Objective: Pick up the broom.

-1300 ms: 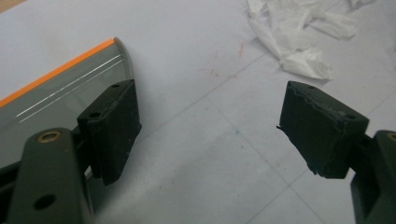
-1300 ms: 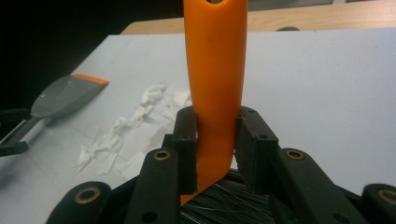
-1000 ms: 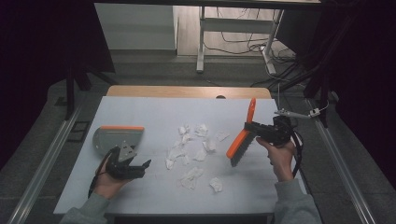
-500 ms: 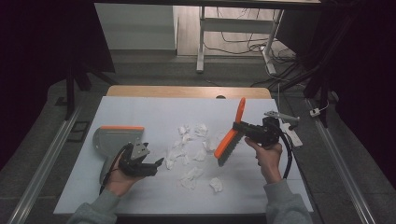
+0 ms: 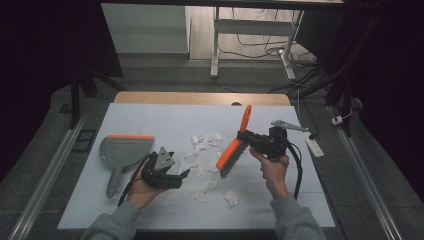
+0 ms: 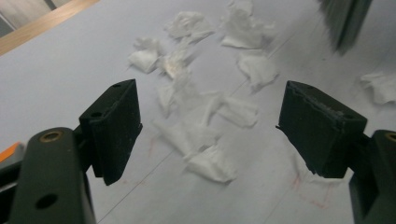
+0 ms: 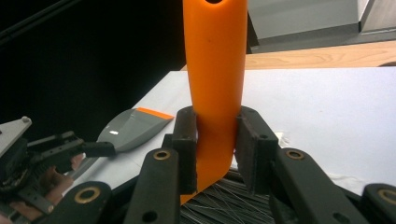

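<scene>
My right gripper [image 5: 243, 136] is shut on the handle of an orange hand brush [image 5: 235, 147], which tilts with its grey bristles down over the white paper scraps [image 5: 202, 145]. In the right gripper view both pads press the orange handle [image 7: 215, 56], with my right gripper [image 7: 215, 140] upright under it. My left gripper [image 5: 184, 175] stands open, low over the table, just left of the scraps. Between its jaws [image 6: 205, 116] lie several crumpled scraps [image 6: 205, 154], untouched. A grey dustpan [image 5: 122, 150] with an orange lip lies to the left.
The table [image 5: 150, 120] is covered by a white sheet, with a wooden strip along its far edge. A small white block [image 5: 315, 146] lies at the right edge. One scrap [image 5: 231, 197] sits apart near the front.
My right gripper has carried the brush leftward, over the scraps. My left gripper has moved right, away from the dustpan and toward the scraps.
</scene>
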